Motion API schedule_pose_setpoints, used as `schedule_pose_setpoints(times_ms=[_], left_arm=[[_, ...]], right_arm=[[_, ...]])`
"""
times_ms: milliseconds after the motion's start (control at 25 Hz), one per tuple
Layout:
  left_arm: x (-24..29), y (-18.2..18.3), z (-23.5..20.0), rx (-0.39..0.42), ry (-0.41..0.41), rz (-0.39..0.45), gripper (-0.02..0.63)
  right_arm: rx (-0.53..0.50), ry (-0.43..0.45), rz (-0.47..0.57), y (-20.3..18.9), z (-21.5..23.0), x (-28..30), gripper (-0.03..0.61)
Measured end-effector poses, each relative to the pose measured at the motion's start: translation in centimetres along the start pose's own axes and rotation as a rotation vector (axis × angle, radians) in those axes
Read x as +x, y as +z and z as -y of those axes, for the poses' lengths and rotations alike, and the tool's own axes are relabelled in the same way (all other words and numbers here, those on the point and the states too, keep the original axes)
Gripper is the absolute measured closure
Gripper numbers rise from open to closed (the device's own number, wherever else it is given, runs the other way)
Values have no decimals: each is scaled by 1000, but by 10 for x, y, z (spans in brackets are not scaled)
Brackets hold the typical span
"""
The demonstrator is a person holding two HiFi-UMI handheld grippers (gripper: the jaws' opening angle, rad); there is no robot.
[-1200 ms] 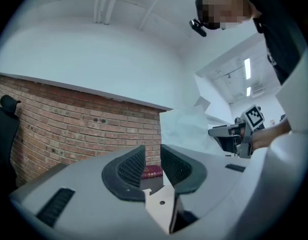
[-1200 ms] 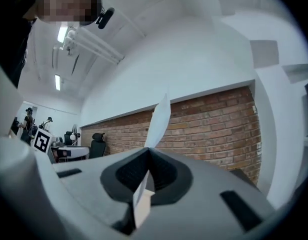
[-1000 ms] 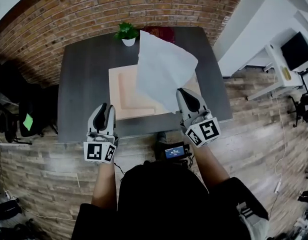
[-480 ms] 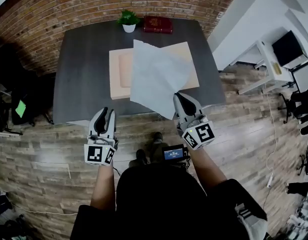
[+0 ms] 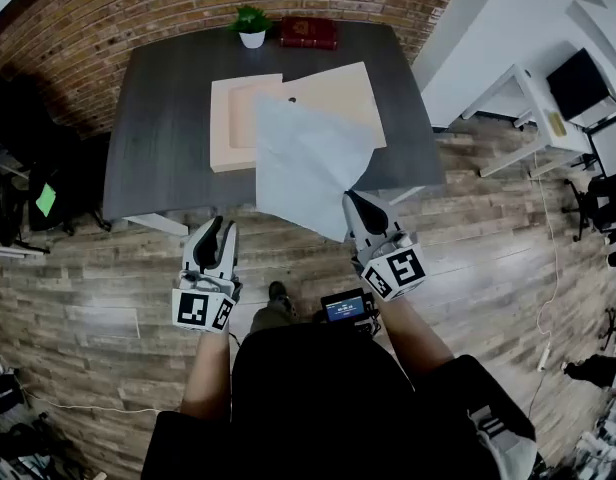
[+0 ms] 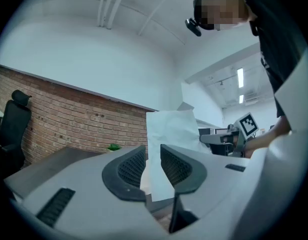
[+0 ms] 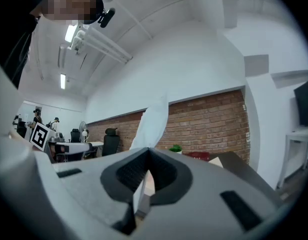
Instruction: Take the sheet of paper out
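Status: your left gripper (image 5: 219, 226) hangs over the wooden floor (image 5: 108, 298), short of the near edge of the table (image 5: 158, 128). Its jaws stand slightly apart with nothing between them, and its own view shows only the distant sheet through the gap. I judge it idle because so light a load needs a single pinch. On the table, a shallow tan box (image 5: 233, 118) lies open with its lid (image 5: 338, 93) laid flat to the right. What shows of its recess looks bare, though the near right part is hidden behind the paper. A potted plant (image 5: 251, 26) and a red book (image 5: 310, 32) sit at the far edge, well apart from the work. The sheet of paper (image 5: 306, 163) is in the air, clear of the box. It rises from its lower corner and spreads above the table's near edge. That corner is clamped in your right gripper (image 5: 354, 200), whose jaws are pressed together on it, off the table and over the floor. Holding the sheet by one low corner likely keeps it from dragging on the box. By this evidence the removal appears essentially complete. Watch for the unsupported upper part folding over.
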State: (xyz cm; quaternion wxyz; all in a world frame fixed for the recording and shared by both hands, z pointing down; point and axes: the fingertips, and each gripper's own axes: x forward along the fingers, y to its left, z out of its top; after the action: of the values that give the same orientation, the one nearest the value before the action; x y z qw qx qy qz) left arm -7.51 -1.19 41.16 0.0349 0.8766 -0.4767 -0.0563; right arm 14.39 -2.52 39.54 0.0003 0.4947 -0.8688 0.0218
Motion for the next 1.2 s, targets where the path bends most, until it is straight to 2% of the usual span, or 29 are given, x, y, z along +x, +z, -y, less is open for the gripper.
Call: schedule_pose_setpoints(times_ms=[440, 600, 840, 1040, 1200], left_arm=[[-54, -24, 124, -2, 51, -35, 528], [-77, -30, 152, 5, 55, -60, 528], [-98, -27, 157, 27, 41, -60, 528], [-104, -36, 143, 7, 16, -64, 528], [-112, -29, 122, -3, 7, -52, 528]], right_arm=[[17, 17, 4, -23, 8, -136, 575], [34, 12, 7, -32, 5, -169, 575], [47, -2, -9, -47, -7, -189, 575], [37, -37, -15, -49, -18, -188, 575], [46, -61, -25, -50, -32, -173, 575]])
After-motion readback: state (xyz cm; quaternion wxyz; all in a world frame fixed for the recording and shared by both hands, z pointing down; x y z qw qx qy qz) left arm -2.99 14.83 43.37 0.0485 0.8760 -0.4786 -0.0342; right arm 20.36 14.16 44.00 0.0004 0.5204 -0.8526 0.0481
